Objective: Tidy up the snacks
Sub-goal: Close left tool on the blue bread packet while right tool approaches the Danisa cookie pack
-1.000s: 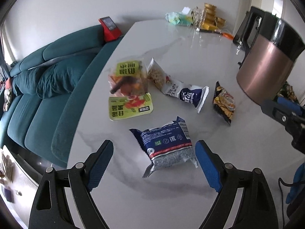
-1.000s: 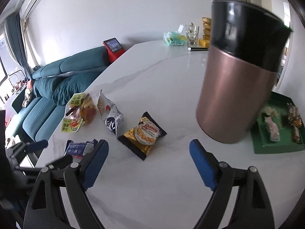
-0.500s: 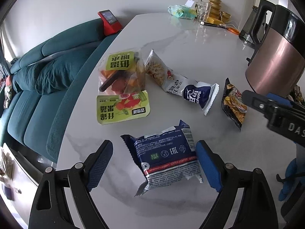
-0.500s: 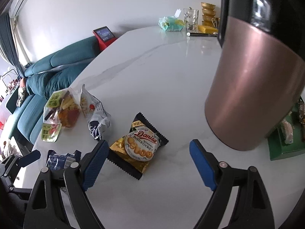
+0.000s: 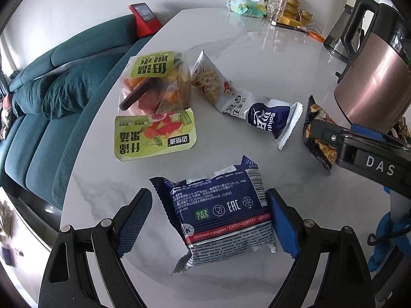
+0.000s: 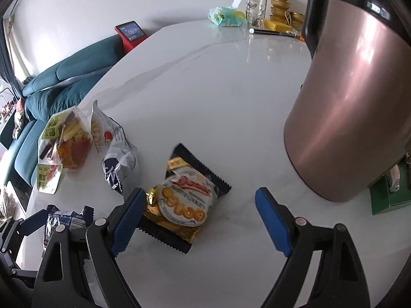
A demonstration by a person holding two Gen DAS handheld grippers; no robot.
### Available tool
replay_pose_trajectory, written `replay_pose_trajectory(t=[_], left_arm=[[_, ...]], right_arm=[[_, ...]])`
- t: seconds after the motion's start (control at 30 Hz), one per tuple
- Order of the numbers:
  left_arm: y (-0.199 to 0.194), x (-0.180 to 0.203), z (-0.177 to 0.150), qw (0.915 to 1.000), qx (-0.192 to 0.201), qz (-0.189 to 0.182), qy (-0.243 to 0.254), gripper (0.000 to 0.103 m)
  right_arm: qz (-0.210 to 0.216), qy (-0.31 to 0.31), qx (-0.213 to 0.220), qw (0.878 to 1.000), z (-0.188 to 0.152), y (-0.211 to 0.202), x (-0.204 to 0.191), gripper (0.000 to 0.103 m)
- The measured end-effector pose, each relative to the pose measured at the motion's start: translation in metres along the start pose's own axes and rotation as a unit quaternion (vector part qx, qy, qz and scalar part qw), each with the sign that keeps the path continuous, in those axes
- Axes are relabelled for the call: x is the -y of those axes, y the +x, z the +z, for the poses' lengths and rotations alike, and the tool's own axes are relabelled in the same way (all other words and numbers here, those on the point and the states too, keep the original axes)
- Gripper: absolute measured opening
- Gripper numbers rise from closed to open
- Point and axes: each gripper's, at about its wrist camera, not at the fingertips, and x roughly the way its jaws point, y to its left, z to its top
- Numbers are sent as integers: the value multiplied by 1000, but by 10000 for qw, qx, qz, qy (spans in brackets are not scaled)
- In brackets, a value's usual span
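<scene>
The left gripper (image 5: 209, 220) stands open around the blue cookie pack (image 5: 221, 210) – its right pad seemingly touching. The right gripper (image 6: 200, 220) – released – straddles the gold cookie bag (image 6: 183, 200). Beyond, the veggie-chip bag (image 5: 154, 105) lies on the table (image 6: 218, 89).

Soft daylight; tabletop glare; fisheye edges dark.

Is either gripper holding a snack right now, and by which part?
Nothing is held. The left gripper stands open around the blue cookie pack; the right gripper is open over the gold butter-cookie pack.
</scene>
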Motion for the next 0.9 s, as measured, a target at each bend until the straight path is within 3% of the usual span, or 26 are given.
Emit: replay_pose_trajectory(t=[0.6, 0.63, 0.67, 0.7, 0.9], left_arm=[[6, -2, -1, 10000, -64, -40, 3, 85], [6, -2, -1, 10000, -60, -34, 9, 85], [6, -1, -2, 10000, -57, -31, 12, 85], [6, -1, -1, 10000, -54, -29, 18, 85], [6, 1, -2, 10000, -38, -3, 46, 85]], right_arm=[[-37, -203, -202, 9996, -1, 18, -11, 98], [-36, -214, -216, 9995, -1, 20, -12, 94], [-36, -223, -228, 9995, -1, 21, -12, 81], [-51, -240, -242, 9994, -1, 22, -13, 75], [-77, -288, -205, 9993, -1, 21, -13, 71]])
